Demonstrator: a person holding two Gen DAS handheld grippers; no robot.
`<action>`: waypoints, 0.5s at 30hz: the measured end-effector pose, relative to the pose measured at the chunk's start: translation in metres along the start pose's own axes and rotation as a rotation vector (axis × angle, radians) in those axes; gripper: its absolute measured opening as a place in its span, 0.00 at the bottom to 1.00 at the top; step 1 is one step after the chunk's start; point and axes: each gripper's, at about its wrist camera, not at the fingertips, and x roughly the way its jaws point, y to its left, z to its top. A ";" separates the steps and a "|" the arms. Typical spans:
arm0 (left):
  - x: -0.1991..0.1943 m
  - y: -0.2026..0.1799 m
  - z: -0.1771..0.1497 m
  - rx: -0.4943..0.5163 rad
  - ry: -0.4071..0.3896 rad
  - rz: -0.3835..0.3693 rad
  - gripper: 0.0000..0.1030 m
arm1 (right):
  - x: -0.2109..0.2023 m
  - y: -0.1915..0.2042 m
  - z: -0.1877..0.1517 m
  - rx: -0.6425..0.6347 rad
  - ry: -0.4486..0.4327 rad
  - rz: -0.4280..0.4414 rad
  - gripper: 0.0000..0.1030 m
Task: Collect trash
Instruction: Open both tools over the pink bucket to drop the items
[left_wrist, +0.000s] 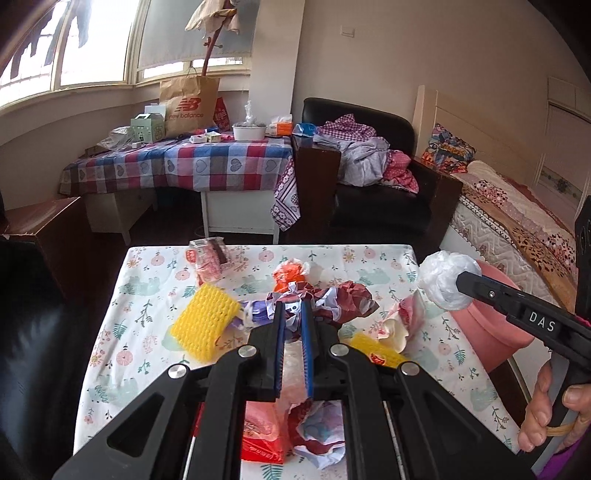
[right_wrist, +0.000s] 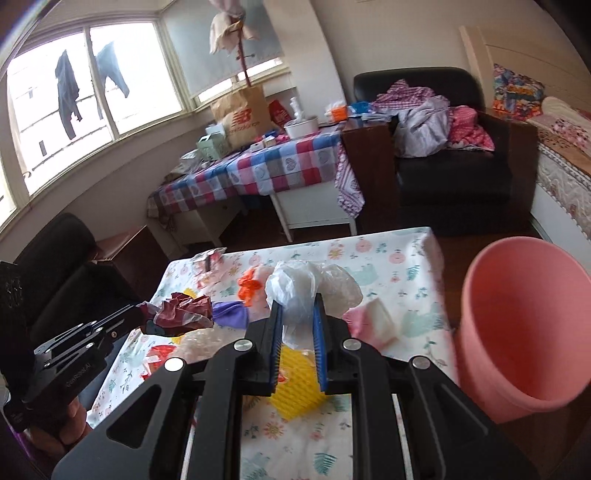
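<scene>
While the right gripper (right_wrist: 298, 314) pinches a crumpled wad of clear, whitish plastic film (right_wrist: 295, 291) between its blue pads, that wad hangs above the right-hand part of the floral-clothed worktop (right_wrist: 399, 266), with the round pink plastic bin (right_wrist: 524, 332) standing just beside the worktop's right edge. Such film looks nearly weightless, soft and springy, so it will likely squash flat under the pads and could slip free if held only by a loose flap; a hold across the bunched middle, as here, seems safest. The left gripper (left_wrist: 293, 314) is closed on a scrunched maroon-and-white paper wrapper (left_wrist: 347, 295), which appears bitten near its edge and may tear or unfold when carried. Left on the worktop are a yellow foam fruit net (left_wrist: 203, 321), an orange plastic scrap (left_wrist: 290, 275), a clear packet with red print (left_wrist: 208, 256) at the far edge, a second yellow net (left_wrist: 376, 350) and a pale pink-and-cream wrapper (left_wrist: 402, 321). All look light and crushable, best taken at their thickest fold. A hand (left_wrist: 550, 417) grips the right tool's handle.
</scene>
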 end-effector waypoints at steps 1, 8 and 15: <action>0.002 -0.006 0.001 0.008 0.002 -0.014 0.07 | -0.005 -0.007 -0.001 0.007 -0.009 -0.018 0.15; 0.027 -0.065 0.007 0.078 0.027 -0.133 0.07 | -0.028 -0.057 -0.004 0.072 -0.060 -0.155 0.15; 0.055 -0.136 0.012 0.165 0.047 -0.244 0.07 | -0.047 -0.112 -0.008 0.170 -0.082 -0.282 0.15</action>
